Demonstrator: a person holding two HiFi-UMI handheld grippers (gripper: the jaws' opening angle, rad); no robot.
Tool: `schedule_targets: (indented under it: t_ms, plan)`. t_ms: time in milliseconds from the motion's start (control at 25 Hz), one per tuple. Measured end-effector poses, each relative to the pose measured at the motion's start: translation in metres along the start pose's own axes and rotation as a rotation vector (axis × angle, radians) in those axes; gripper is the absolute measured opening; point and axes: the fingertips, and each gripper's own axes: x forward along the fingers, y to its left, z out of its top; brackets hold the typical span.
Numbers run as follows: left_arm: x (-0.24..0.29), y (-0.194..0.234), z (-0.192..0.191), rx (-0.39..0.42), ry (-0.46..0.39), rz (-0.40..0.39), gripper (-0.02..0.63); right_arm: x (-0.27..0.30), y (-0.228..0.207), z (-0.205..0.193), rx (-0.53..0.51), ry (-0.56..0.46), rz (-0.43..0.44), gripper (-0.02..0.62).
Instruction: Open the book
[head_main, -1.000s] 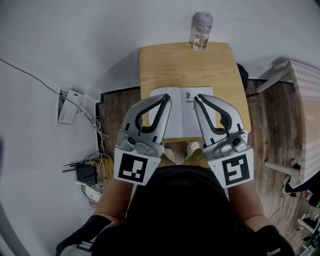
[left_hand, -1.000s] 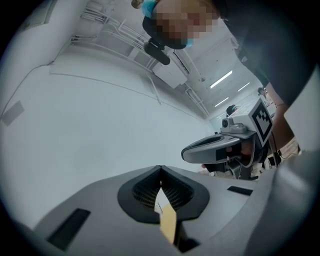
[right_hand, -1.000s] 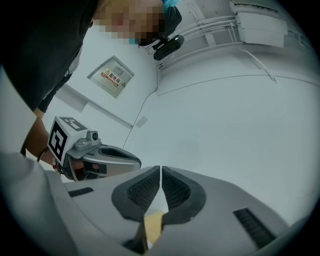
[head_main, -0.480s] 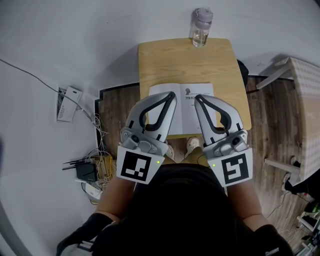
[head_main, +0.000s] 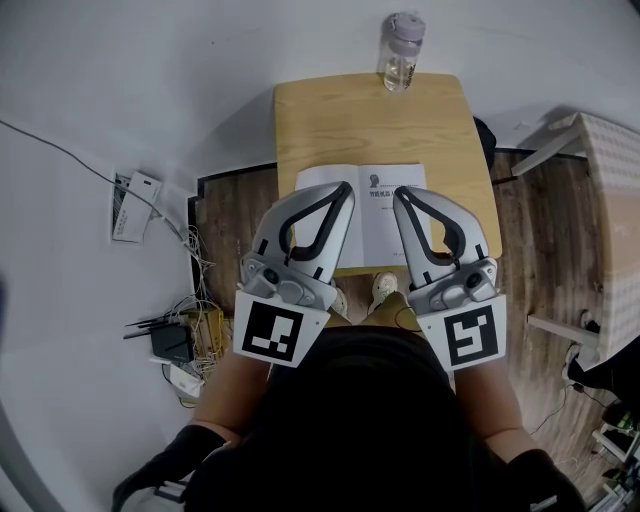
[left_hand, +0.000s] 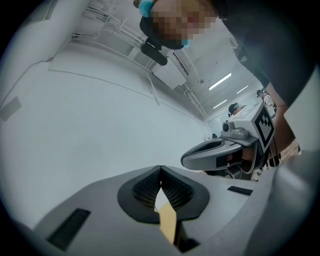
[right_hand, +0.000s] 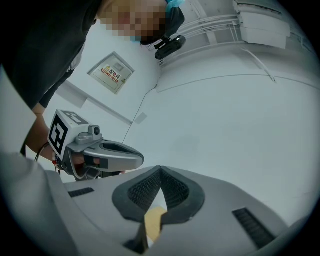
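Book (head_main: 372, 210) lies open on the worktop (head_main: 370, 120), unchanged from a second ago. Left gripper (head_main: 344, 190) and right gripper (head_main: 399, 195) hover above it, jaws closed and empty. Opening looks done.

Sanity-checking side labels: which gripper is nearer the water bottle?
Right. The right gripper is straight in front of the bottle, short of it; the left gripper is offset further left.
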Motion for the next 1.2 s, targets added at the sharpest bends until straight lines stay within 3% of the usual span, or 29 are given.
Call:
schedule_targets:
  t_ms: [1200]
  plan:
    - [0.0031,0.0002,-0.0050,-0.009,0.006,-0.009,0.009,0.0020,-0.0010,-0.0056,0.007,0.009,0.006,0.028]
